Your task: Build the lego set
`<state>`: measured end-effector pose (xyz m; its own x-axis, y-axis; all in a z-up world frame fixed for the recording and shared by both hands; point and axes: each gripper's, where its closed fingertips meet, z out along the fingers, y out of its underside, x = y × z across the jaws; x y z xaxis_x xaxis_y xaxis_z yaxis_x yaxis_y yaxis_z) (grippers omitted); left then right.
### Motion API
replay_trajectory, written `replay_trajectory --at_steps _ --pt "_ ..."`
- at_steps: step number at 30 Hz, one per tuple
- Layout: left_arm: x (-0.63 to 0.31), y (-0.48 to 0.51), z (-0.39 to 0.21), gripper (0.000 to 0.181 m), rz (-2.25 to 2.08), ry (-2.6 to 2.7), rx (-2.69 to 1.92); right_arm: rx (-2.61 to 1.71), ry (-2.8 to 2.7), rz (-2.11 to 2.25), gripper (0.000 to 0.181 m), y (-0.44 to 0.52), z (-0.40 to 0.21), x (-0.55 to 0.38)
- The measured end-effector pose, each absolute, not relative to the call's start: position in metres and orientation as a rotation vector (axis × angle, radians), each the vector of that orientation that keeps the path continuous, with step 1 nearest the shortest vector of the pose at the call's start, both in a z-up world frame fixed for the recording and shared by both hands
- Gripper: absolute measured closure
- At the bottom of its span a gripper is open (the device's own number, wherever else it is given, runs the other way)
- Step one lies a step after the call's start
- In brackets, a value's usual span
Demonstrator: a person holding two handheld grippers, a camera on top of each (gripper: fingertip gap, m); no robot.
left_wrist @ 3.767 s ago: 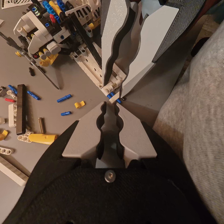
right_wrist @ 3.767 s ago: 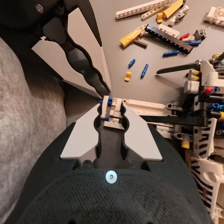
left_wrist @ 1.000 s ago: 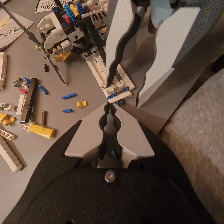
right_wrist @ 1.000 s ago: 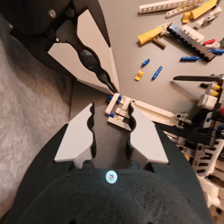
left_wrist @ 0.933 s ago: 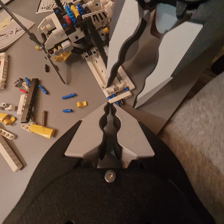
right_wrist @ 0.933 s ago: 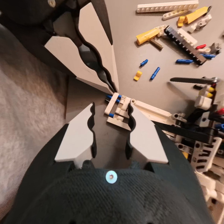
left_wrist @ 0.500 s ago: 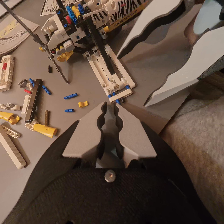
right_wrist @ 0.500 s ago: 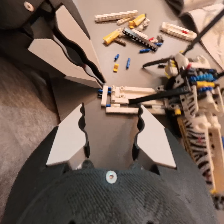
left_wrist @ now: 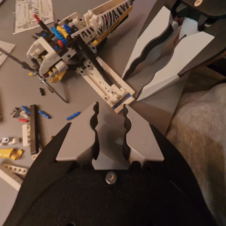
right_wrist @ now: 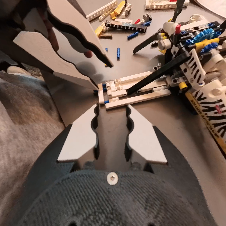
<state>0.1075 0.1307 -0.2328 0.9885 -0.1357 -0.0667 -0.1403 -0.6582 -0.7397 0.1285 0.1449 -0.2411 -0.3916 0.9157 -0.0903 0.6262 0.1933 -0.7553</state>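
Observation:
A partly built white helicopter model with zebra-striped panels (left_wrist: 105,24) lies on the grey table; it also shows in the right wrist view (right_wrist: 190,63). Its white tail frame (left_wrist: 101,84) ends in a short white cross beam on blue pins (left_wrist: 123,105), also seen in the right wrist view (right_wrist: 101,94). My left gripper (left_wrist: 110,105) is open and empty, its tips just short of that cross beam. My right gripper (right_wrist: 112,106) is open and empty, just in front of the frame's long side beam (right_wrist: 134,99). Each gripper shows in the other's view, open.
Loose parts lie on the table: a long black beam (left_wrist: 33,128) (right_wrist: 126,26), blue pins (left_wrist: 72,115) (right_wrist: 118,52), yellow pieces (left_wrist: 8,152) and white beams (right_wrist: 101,11). Instruction sheets (left_wrist: 33,14) lie behind the model. Grey fabric (left_wrist: 201,152) (right_wrist: 18,122) borders the table edge. Both grippers' tips are close together, under 4 cm apart.
My right gripper let go of the tail frame's end, opened and drew back. My left gripper went from nearly shut to wide open. The model stays on the table.

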Motion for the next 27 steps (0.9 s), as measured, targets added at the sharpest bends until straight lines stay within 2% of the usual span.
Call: replay_trajectory --at_steps 8,19,22,27 --pt "0.1110 0.1345 -0.2362 0.142 -0.036 0.311 -2.326 -1.470 -2.077 1.043 0.141 0.1466 -0.2410 0.1261" --pt "0.1164 0.1358 -0.2378 0.151 -0.085 0.288 -2.356 -1.509 -2.069 1.081 0.148 0.1514 -0.2404 0.1235" --pt "0.1136 0.1359 -0.2367 0.145 -0.043 0.290 -2.346 -1.524 -2.075 1.118 0.147 0.1508 -0.2396 0.1241" --pt "0.1200 0.1408 -0.2335 0.118 0.074 0.473 -2.253 -1.580 -2.083 1.228 0.144 0.1495 -0.2370 0.1252"
